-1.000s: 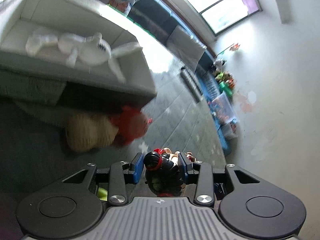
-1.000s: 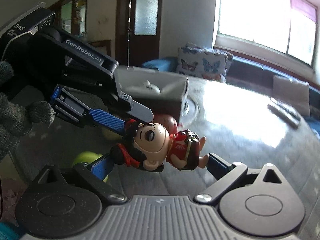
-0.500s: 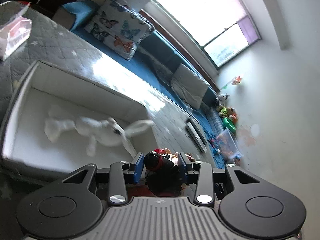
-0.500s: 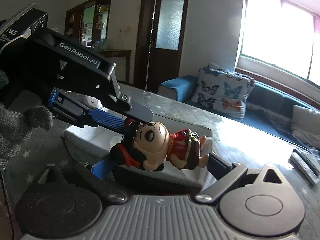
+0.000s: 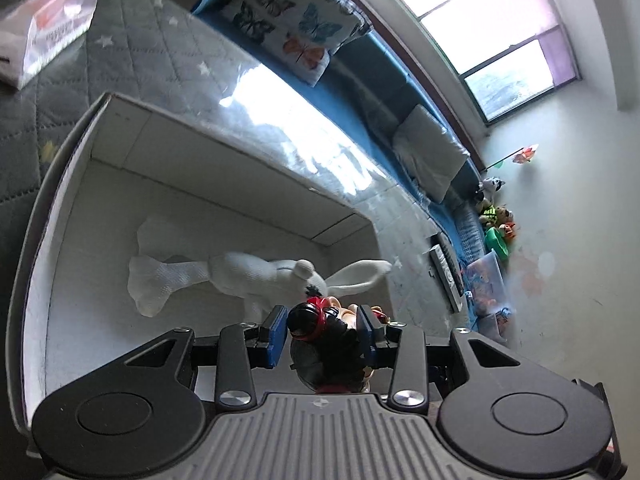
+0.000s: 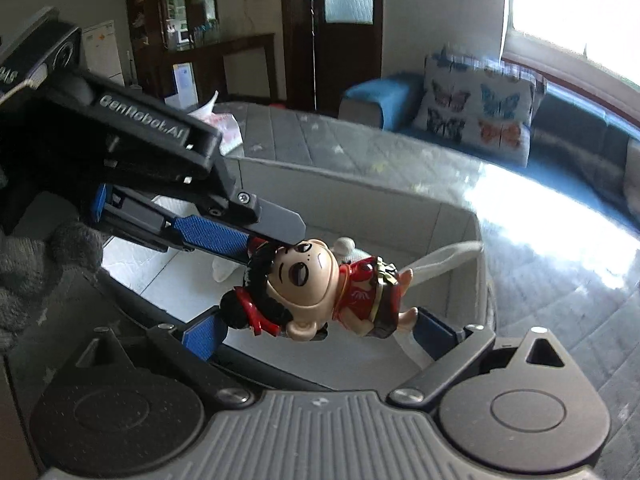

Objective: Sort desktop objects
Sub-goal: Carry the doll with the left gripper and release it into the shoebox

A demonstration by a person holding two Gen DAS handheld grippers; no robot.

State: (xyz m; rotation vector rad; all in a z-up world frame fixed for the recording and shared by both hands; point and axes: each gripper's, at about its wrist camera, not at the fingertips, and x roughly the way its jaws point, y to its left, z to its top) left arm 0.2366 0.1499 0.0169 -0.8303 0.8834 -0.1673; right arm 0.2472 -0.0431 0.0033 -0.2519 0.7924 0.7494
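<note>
A small doll (image 5: pixel 308 318) with black hair, a red headband and a red outfit hangs over an open white box (image 5: pixel 224 140). My left gripper (image 5: pixel 321 314) is shut on the doll's head. In the right wrist view the doll (image 6: pixel 316 292) lies sideways, and my right gripper (image 6: pixel 319 329) has one blue pad against its hair and the other against its feet. My left gripper (image 6: pixel 276 244) reaches in from the left there, held by a gloved hand (image 6: pixel 36 272). A white plush rabbit (image 5: pixel 240 276) lies inside the box (image 6: pixel 360 196), one ear over the rim.
The box stands on a grey quilted, glass-topped table (image 5: pixel 132 56). A tissue pack (image 5: pixel 48 32) lies at the table's far left corner, a remote (image 5: pixel 448 276) to the right. A blue sofa with a butterfly cushion (image 5: pixel 288 8) runs behind.
Both grippers have carried the doll up from table height beside the box to above its open top. The yellow and red toys seen by the box earlier are out of view.
</note>
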